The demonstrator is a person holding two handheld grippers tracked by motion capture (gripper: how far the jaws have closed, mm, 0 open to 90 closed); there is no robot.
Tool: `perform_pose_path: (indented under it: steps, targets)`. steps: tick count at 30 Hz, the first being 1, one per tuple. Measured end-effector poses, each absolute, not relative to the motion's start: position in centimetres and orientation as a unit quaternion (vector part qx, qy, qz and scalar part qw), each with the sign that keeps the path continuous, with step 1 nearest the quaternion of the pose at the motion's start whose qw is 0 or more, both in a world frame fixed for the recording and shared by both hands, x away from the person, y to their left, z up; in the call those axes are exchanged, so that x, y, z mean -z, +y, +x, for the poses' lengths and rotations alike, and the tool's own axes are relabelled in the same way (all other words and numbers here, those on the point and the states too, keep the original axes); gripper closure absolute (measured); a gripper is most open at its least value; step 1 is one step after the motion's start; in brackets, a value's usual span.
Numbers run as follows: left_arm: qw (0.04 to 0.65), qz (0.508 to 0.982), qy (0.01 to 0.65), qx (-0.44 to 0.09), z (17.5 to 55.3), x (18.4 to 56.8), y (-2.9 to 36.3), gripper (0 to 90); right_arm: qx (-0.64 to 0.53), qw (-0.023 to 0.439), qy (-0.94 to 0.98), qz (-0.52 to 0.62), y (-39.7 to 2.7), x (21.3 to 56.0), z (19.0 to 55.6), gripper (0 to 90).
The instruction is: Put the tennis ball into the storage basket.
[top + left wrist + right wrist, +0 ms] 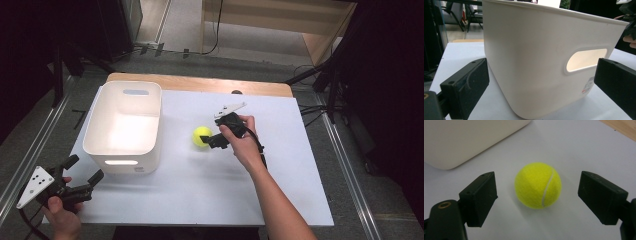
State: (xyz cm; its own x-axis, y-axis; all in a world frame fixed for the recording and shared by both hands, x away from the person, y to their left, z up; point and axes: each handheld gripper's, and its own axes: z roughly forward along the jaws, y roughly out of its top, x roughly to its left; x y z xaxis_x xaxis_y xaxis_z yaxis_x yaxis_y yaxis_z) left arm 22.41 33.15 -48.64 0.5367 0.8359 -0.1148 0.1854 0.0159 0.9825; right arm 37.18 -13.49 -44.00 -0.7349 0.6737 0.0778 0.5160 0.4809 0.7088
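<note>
Writing comes first, and there is little of it: a small sticker (588,86) sits low on the near wall of the white bin (125,150), under the handle slot, with grey and red print too small and blurred to read.

Taking that bin as the landmark and going left to right. Left of it and nearer the person, off its near left corner, the left gripper (82,175) is held in the left hand (62,212) at the table's edge, released, jaws spread wide and closed on nothing. In the left gripper view the two black jaws stand either side of the bin's near corner, apart from its walls (the slot glows with light from inside).

The bin stands on the white table (210,195) towards its left side, upright, open at the top. The high view looks down into it, and the floor and inner walls that show are bare white.

Right of the bin, near it but not touching, the yellow tennis ball (202,135) rests on the table. Just right of the ball is the right gripper (211,141), held in the right hand (245,142) and pointing at the ball. In the right gripper view its jaws flank the ball (538,185) with bare table showing on each side, so they are not clenched on it; the ball lies between them, ungripped, and the bin's rounded corner (461,142) shows beyond.
</note>
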Motion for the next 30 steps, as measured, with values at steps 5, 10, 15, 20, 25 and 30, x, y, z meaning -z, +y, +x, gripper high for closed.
perform_pose_path:
  steps: [5,10,15,20,25,30]
  targets:
    - [0.593,0.645,0.396,-0.274,22.4,48.6,33.1,0.0,-0.362,0.091,0.86,0.348,-12.9,44.5,37.7,14.5]
    - [0.593,0.645,0.396,-0.274,22.4,48.6,33.1,0.0,-0.349,0.083,0.863,0.355,-12.4,45.0,38.3,14.5]
    - [0.59,0.649,0.394,-0.276,22.4,48.6,33.1,0.0,-0.335,0.074,0.867,0.362,-12.0,45.4,38.6,14.5]
    - [0.589,0.65,0.392,-0.276,22.4,48.6,33.1,0.0,-0.321,0.067,0.872,0.364,-11.4,46.3,39.0,14.5]
    - [0.589,0.65,0.393,-0.276,22.5,48.6,33.0,0.0,-0.314,0.067,0.873,0.366,-11.0,46.7,39.3,14.5]
    - [0.589,0.651,0.392,-0.276,22.5,48.6,33.0,0.0,-0.313,0.07,0.871,0.372,-10.6,47.1,39.4,14.5]
